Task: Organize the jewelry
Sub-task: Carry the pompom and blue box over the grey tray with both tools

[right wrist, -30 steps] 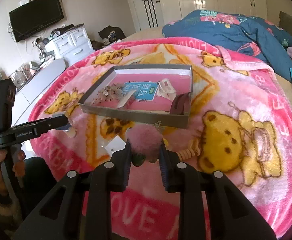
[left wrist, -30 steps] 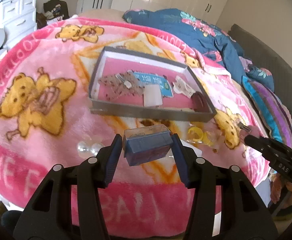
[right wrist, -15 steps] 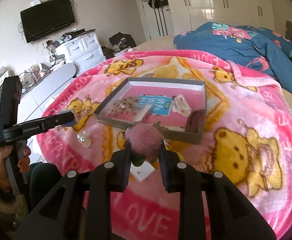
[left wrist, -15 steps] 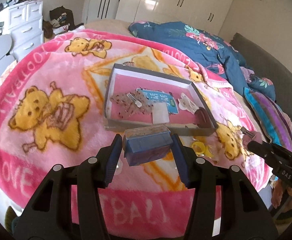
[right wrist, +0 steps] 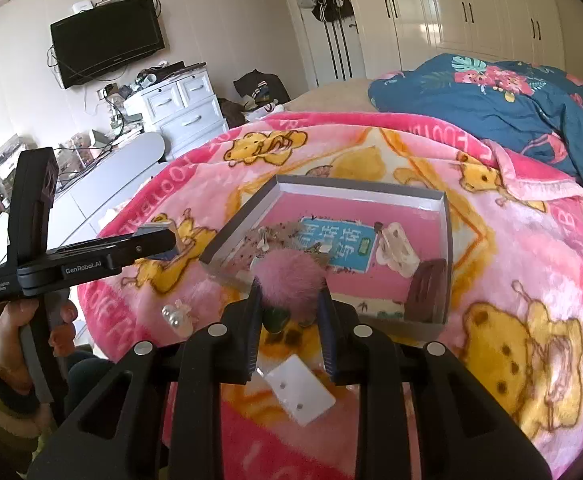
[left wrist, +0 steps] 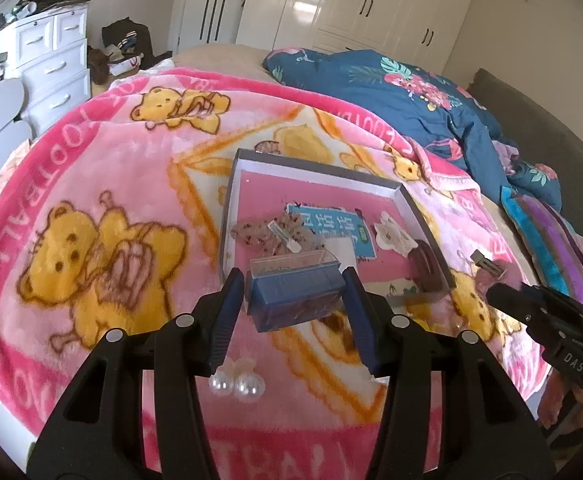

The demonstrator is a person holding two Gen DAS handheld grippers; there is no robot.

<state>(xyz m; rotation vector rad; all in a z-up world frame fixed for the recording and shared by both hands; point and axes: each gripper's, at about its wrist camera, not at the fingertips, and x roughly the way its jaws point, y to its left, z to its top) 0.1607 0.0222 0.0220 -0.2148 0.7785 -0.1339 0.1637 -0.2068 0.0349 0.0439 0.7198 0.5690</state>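
Above the bed [left wrist: 123, 184], the left tool [left wrist: 295, 296] clamps a blue box [left wrist: 293, 294], the right tool [right wrist: 290, 300] a pink pompom [right wrist: 291, 280] (both likely bound for the tray [left wrist: 315, 166]).

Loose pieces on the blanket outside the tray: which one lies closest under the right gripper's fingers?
The white earring card, flat just below the right gripper. The pearl earrings lie farther left, beyond its left finger.

Both tongs [left wrist: 294, 296] [right wrist: 289, 312] clamped, aloft.
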